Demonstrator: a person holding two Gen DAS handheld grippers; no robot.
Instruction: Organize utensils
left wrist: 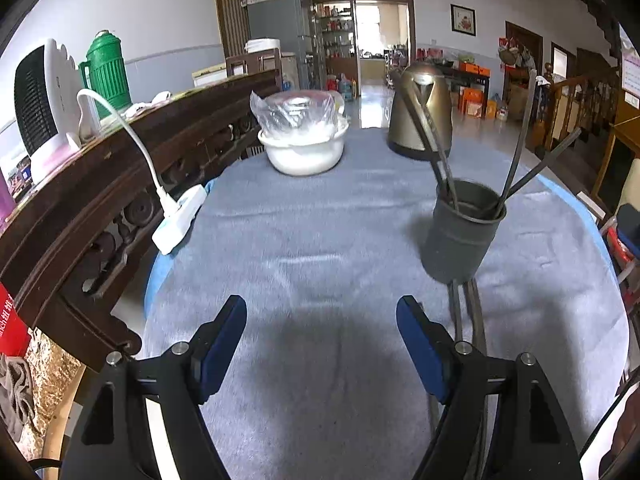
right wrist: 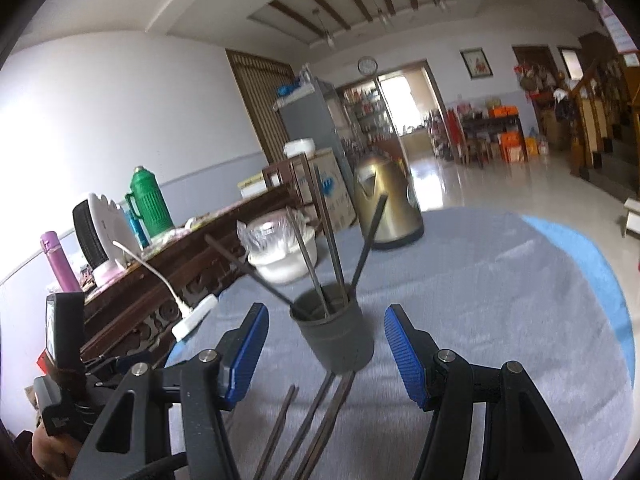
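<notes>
Both tongs, left (left wrist: 321, 340) and right (right wrist: 326, 350), are apart (nothing inside); chopsticks (right wrist: 320, 420) lie beside the cup (right wrist: 334, 336).

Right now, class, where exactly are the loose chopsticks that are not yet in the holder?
The loose chopsticks lie flat on the grey cloth just in front of the dark holder, low in the right wrist view, between the right gripper fingers.

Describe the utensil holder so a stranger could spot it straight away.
Start at the round table under the grey-blue cloth. Past the white bowl and the gold kettle at its far side, nearer the camera, stands the holder: a dark grey cylindrical cup. It alone has dark chopsticks fanning out of its top, with more chopsticks lying before it.
</notes>
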